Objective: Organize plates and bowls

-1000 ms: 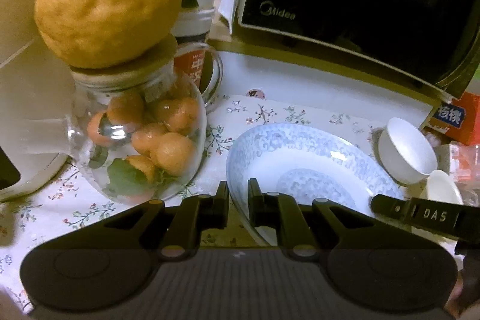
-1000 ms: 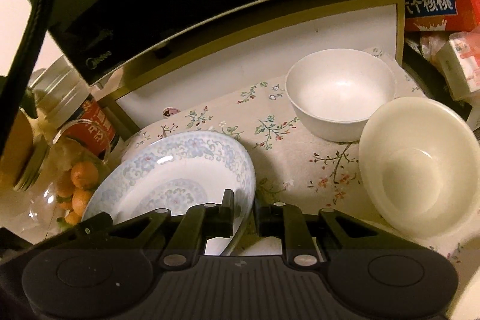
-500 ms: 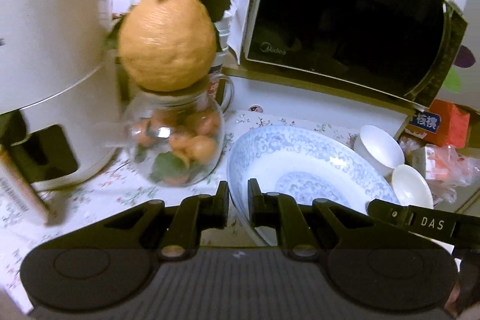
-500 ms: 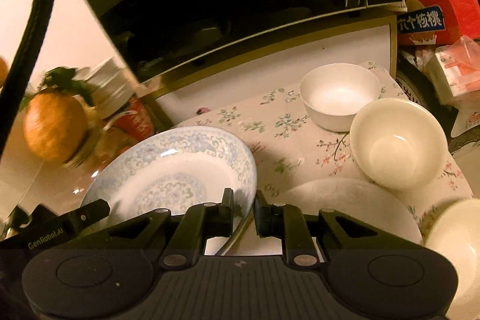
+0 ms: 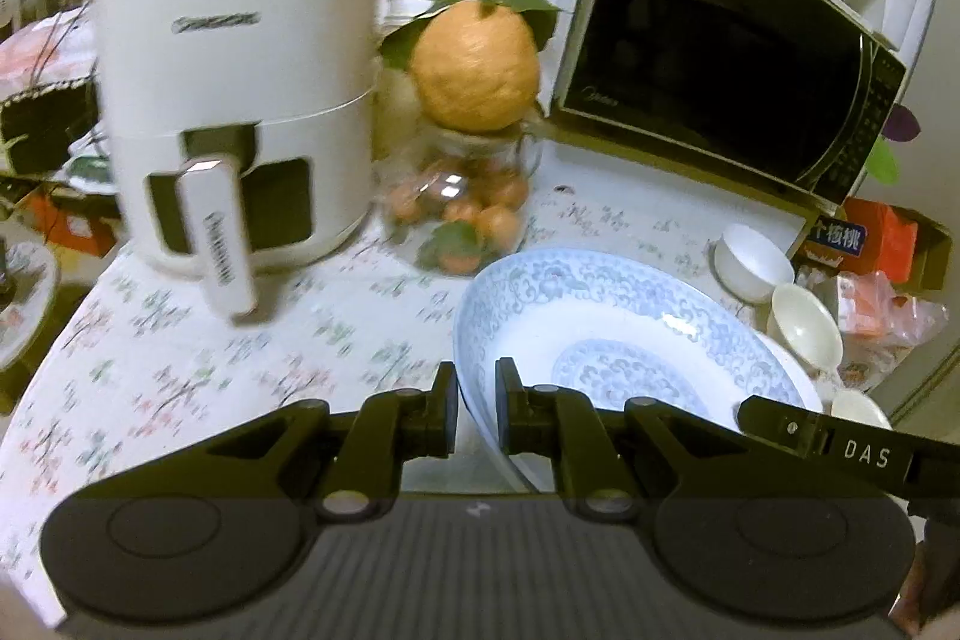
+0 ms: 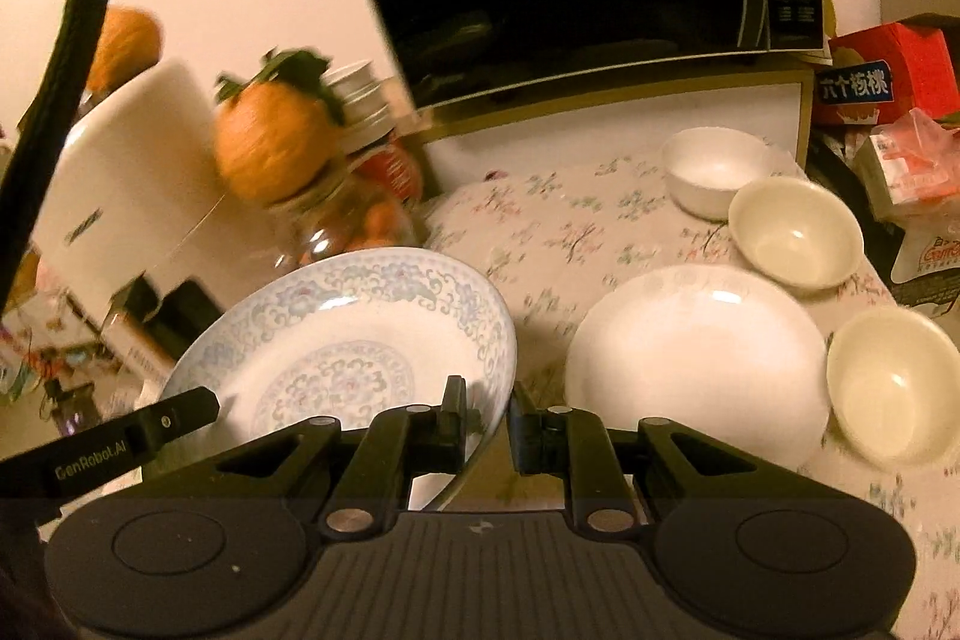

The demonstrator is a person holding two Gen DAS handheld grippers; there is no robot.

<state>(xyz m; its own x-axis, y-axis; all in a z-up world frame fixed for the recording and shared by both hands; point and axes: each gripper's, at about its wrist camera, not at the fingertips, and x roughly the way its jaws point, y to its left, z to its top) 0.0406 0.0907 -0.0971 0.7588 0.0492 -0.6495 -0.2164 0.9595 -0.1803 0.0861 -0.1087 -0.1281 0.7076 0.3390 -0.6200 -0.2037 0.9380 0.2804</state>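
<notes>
A wide, shallow white porcelain plate with a pale blue scroll pattern point(image 5: 630, 334) is held between the two grippers, raised clear of the surface covered by a cream cloth printed with small flowers point(image 5: 198, 364). The left gripper point(image 5: 477, 415) is clamped on the plate's left rim, one black finger on the outside and the other inside the bowl of the plate. In the right wrist view the same plate point(image 6: 354, 340) spreads to the left and ahead of the right gripper point(image 6: 486, 427), which is clamped on its right rim, the edge passing down between the two fingers. Each gripper's black tip shows in the other's view, at the plate's far side.

To the right of the held plate, a plain white round plate point(image 6: 696, 358) lies flat on the cloth. Beyond and beside it stand three small bowls: a white one point(image 6: 714, 169) nearest the microwave, a cream one point(image 6: 795, 232) just in front of it, and a second cream one point(image 6: 894, 382) at the right of the white plate.

Further back are a black-doored microwave oven point(image 5: 720, 46), a white air fryer point(image 5: 234, 100), and a glass jar of small oranges point(image 5: 462, 202) with a large orange citrus fruit point(image 5: 474, 67) resting on its top.
</notes>
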